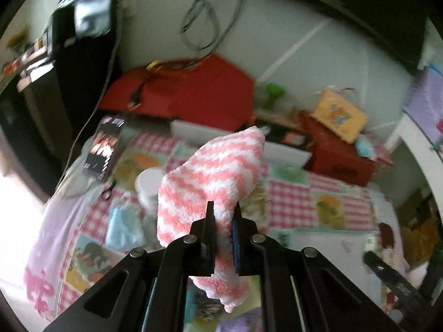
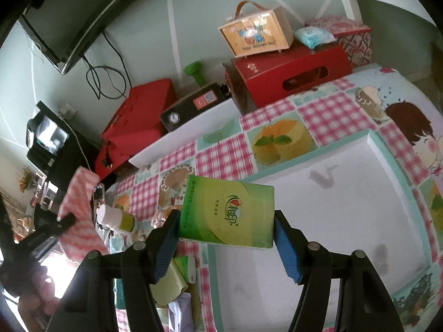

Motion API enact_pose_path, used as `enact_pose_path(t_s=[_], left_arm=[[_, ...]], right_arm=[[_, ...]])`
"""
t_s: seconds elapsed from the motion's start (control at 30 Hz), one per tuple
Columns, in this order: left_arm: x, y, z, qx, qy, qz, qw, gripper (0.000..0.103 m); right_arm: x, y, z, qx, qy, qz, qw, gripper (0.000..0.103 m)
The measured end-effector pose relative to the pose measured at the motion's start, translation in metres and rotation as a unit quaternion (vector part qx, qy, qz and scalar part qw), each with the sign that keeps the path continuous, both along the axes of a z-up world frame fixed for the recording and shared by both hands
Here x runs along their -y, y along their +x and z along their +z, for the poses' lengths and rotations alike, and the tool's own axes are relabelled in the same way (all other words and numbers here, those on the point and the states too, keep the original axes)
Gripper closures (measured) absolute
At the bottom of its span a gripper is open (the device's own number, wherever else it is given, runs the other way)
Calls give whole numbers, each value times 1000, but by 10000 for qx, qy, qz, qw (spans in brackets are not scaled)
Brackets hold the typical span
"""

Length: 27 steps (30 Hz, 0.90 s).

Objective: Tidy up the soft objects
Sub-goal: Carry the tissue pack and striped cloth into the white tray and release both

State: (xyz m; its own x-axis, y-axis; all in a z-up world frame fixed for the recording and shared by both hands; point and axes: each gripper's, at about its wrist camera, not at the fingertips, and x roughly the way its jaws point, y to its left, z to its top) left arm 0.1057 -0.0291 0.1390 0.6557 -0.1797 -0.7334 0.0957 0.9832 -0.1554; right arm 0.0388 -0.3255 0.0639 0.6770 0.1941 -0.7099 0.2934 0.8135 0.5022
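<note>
The left gripper (image 1: 223, 221) has its black jaws drawn narrow and pinched on a fluffy sock (image 1: 210, 182), a plush knit banded in wavy pink and white stripes; the fabric bulges out above the fingers and a rounded end droops below them, so the sock hangs clear above the bed. The right gripper (image 2: 225, 231) has its jaws spread fairly wide and clamped on the two short sides of a green tissue pack (image 2: 228, 211), a soft rectangular packet in glossy yellow-green film with a small printed logo, its ribbed blue pads (image 2: 286, 249) pressing the ends. The pack is held level above the bedspread (image 2: 221, 157), a smooth quilted cover patterned in pink gingham squares, cake pictures and a cartoon girl, with a large plain white panel (image 2: 332, 207) directly beneath the pack. In the right wrist view the left gripper and its striped sock appear blurred at the far left, raised beside the bed's edge. A small white-capped bottle (image 2: 113, 217) lies on its side on the bedspread near them. At the bed's far side stand a rigid red box (image 2: 290, 74) with a slot cut in its front, and on top of it a tan carry case (image 2: 256, 31) with a strap handle.
</note>
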Motion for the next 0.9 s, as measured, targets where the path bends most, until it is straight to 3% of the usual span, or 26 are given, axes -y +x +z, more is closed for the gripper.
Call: enact_pose_path(t_s=[0.2,0.5,0.67,0.9], left_arm=[[60,-13,9,-28,9,-937,9956,94],[162,-32,-32,-407,254,-2152,9754,94],[194,-37,-59,-599,243,-2469,9669,94],[219,-17,-99,-701,439,-2450,9660,93]], right_arm=[[18,-13,12,99,-262,-325,9991,35],[69,-29,0,-391,-767,-1036,9909,35],[97,-33,-24,-806,-771,-1406,9838,35],[113,-22,-52,-899,-471,-1517,9832,35]])
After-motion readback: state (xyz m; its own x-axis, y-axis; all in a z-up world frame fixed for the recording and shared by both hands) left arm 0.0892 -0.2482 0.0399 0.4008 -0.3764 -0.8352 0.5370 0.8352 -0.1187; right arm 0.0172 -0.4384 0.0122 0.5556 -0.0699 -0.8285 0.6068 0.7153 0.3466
